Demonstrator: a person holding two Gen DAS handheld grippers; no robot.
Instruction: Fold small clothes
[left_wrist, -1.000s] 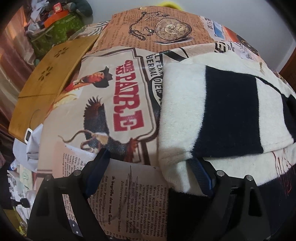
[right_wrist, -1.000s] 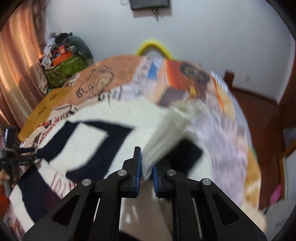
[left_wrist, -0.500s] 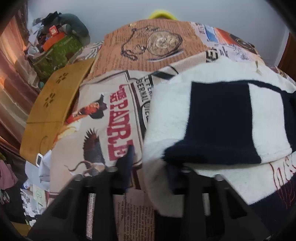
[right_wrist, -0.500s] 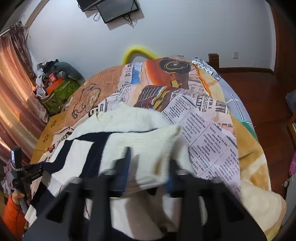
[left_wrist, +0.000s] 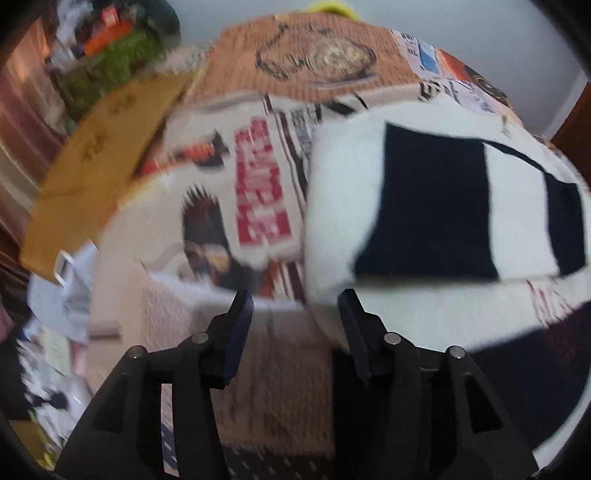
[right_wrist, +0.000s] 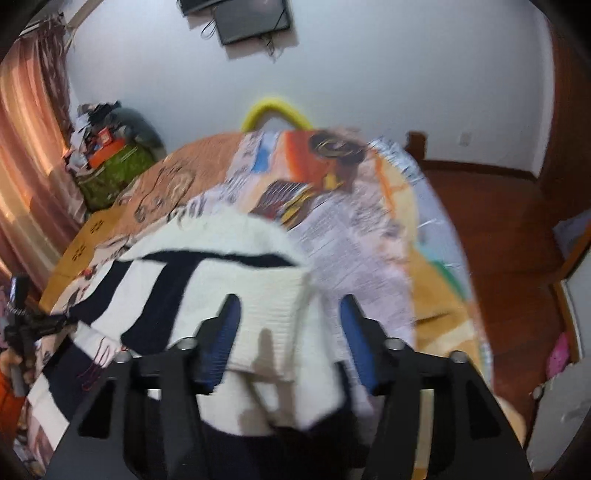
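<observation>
Both tools opening, pads off cloth: left tool, right tool. Sweater just ahead, folded over once; further folds likely left.

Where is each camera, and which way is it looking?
Left wrist: sits on the left gripper, looking down at the cream and navy garment on the printed bedspread; its opening black fingers show, nothing between them.
Right wrist: sits on the right gripper, looking across the bed toward the wall; its opening fingers straddle the garment's cream edge.
Both share garment and bedspread.
</observation>
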